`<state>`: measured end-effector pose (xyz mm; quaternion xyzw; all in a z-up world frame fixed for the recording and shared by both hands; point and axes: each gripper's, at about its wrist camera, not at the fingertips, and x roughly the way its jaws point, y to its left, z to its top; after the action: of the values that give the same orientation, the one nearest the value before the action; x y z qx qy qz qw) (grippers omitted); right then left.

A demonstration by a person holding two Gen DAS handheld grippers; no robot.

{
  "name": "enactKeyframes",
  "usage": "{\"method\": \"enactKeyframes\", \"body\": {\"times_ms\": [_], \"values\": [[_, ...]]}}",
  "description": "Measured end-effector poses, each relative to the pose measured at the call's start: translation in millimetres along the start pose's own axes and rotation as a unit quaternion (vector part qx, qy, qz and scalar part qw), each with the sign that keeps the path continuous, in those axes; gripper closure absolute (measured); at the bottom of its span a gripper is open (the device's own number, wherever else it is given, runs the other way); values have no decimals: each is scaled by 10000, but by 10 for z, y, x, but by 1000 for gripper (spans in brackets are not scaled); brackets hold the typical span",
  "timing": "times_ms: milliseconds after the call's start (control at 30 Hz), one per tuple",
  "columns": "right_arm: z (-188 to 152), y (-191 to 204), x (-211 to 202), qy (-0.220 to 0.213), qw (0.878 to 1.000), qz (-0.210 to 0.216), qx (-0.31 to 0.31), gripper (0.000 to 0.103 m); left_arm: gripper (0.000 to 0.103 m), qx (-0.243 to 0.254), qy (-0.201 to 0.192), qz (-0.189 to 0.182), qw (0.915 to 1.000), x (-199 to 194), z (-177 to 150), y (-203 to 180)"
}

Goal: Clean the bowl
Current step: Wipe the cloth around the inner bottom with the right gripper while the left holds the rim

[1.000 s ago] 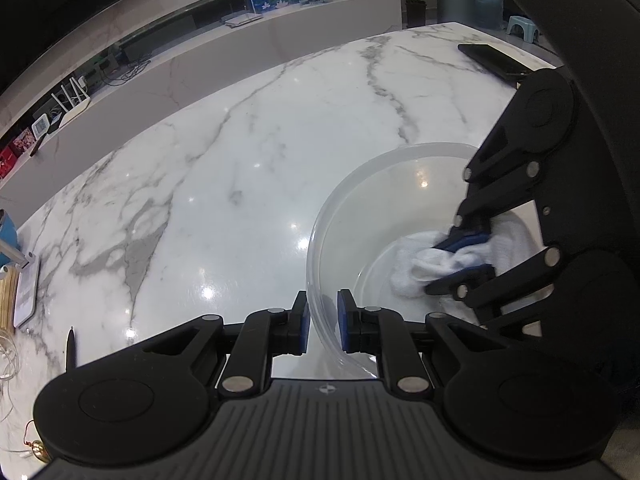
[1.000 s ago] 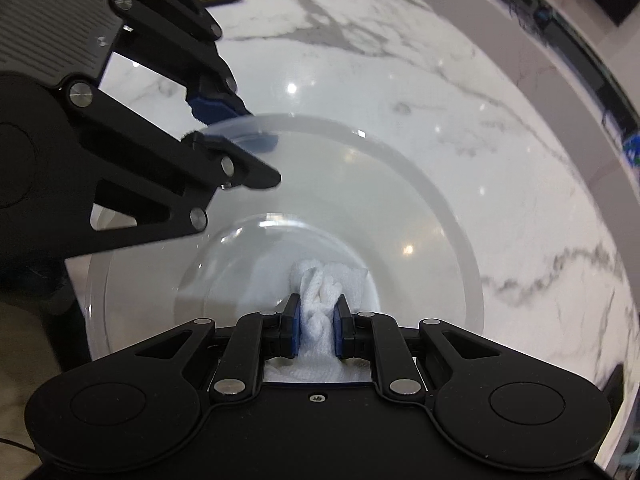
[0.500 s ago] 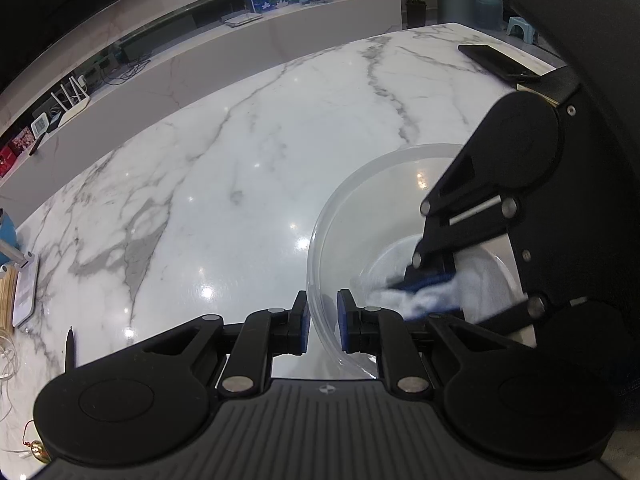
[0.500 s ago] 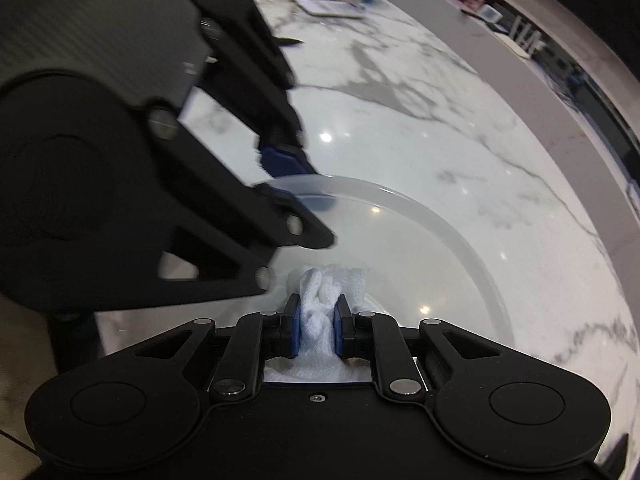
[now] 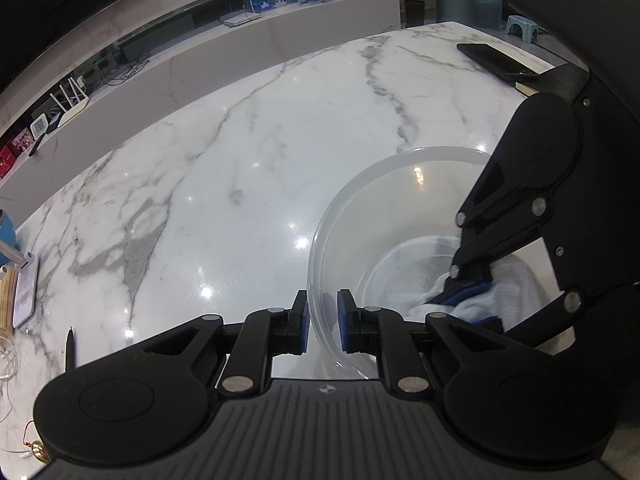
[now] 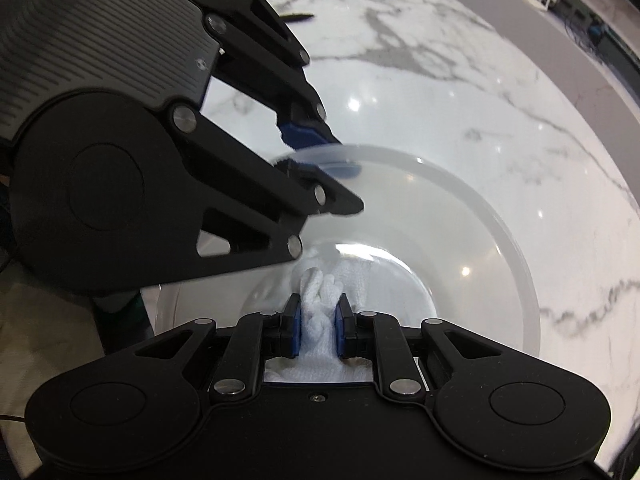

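Translucent plastic bowl [image 5: 384, 216] is sitting on the white marble countertop [image 5: 224, 184], near its front edge. The left gripper [image 5: 322, 322] is clamping the bowl's near rim, one pad outside, one inside. The right gripper [image 6: 317, 326] is pinching a bunched white cloth [image 6: 320, 300] against the bowl's floor. Open marble is lying beyond the bowl; a black phone [image 5: 494, 60] is resting by the far edge.
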<state>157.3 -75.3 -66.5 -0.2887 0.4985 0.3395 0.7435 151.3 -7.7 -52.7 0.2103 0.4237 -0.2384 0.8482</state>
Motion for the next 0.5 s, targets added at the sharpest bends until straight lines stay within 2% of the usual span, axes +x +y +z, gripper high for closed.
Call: {"method": "enactKeyframes", "body": {"times_ms": [300, 500], "values": [[-22, -88, 7, 347, 9989, -284, 154, 89, 90, 15, 3, -4, 10000, -15, -6, -1], [-19, -134, 23, 399, 9979, -486, 166, 89, 90, 13, 8, -2, 10000, -23, 2, -5]]}}
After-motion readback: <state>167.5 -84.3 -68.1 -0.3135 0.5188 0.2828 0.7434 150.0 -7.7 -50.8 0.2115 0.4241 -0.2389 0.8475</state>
